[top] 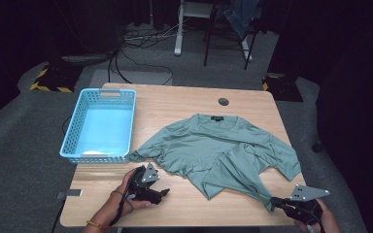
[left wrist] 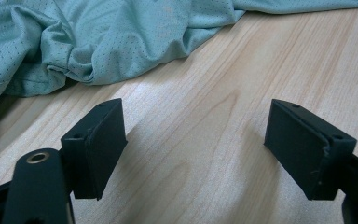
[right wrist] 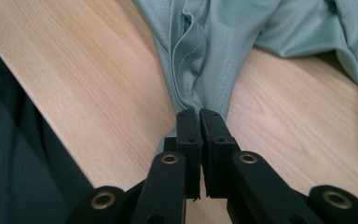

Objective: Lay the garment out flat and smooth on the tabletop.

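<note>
Left gripper (top: pixel 165 192) with jaws wide apart near the table's front edge; right gripper (top: pixel 273 200) jaws closed tight.

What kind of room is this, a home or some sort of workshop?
Probably a lab or recording studio, not a home: dark curtained surroundings, loose cables on grey carpet, and a bare wooden table holding a green T-shirt and blue basket.
</note>
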`<control>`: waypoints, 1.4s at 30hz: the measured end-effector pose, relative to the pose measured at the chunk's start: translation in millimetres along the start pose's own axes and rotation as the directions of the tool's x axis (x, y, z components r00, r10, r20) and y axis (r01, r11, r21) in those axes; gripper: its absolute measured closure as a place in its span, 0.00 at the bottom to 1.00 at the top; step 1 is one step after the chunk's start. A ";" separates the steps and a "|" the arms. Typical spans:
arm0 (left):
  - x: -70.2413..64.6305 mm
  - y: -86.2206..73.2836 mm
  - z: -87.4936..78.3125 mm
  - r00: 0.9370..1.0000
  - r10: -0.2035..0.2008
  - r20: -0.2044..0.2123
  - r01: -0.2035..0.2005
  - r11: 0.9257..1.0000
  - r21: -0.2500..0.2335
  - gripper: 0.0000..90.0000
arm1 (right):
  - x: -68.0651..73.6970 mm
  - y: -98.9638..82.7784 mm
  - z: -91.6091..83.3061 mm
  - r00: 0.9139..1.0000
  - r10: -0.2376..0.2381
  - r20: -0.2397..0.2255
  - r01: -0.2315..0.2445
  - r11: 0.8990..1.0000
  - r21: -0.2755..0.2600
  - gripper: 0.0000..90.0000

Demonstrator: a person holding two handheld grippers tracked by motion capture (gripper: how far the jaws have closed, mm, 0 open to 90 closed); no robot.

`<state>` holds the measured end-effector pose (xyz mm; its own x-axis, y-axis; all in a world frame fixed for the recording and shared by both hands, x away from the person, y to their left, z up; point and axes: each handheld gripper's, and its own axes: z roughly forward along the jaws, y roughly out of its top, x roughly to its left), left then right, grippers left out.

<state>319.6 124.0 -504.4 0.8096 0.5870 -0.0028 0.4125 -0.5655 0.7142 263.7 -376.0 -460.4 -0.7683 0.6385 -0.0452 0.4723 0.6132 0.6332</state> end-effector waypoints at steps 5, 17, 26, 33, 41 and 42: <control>0.0 0.0 0.0 1.000 0.000 0.000 0.000 1.000 0.000 0.23 | 0.8 -7.0 -4.5 1.000 0.004 -0.018 -0.003 1.000 0.016 0.85; 0.3 0.6 0.3 1.000 0.002 -0.001 -0.002 1.000 0.003 0.23 | -10.7 54.8 13.5 0.997 0.002 0.078 0.004 0.997 -0.078 0.54; -0.5 -0.2 -0.2 1.000 -0.002 -0.003 0.002 1.000 0.001 0.23 | -37.2 70.2 67.7 0.996 0.036 0.086 -0.042 0.996 0.076 0.70; -0.5 -0.2 -0.2 1.000 -0.002 -0.003 0.002 1.000 0.001 0.23 | -33.8 58.8 61.1 0.999 0.022 0.027 -0.025 0.995 0.101 0.97; -0.4 0.0 -0.1 1.000 -0.001 -0.003 0.001 1.000 0.002 0.22 | -19.2 37.4 28.3 1.000 0.021 -0.001 -0.021 0.998 0.057 0.98; -0.3 0.1 -0.1 1.000 -0.001 -0.003 0.001 1.000 0.002 0.22 | -16.7 34.2 23.8 1.000 0.027 -0.007 -0.026 0.998 0.049 0.98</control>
<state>319.3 123.8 -504.3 0.8077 0.5896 -0.0017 0.4145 -0.5657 0.7129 303.0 -354.7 -456.4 -0.7584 0.6514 -0.0230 0.5131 0.6184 0.5952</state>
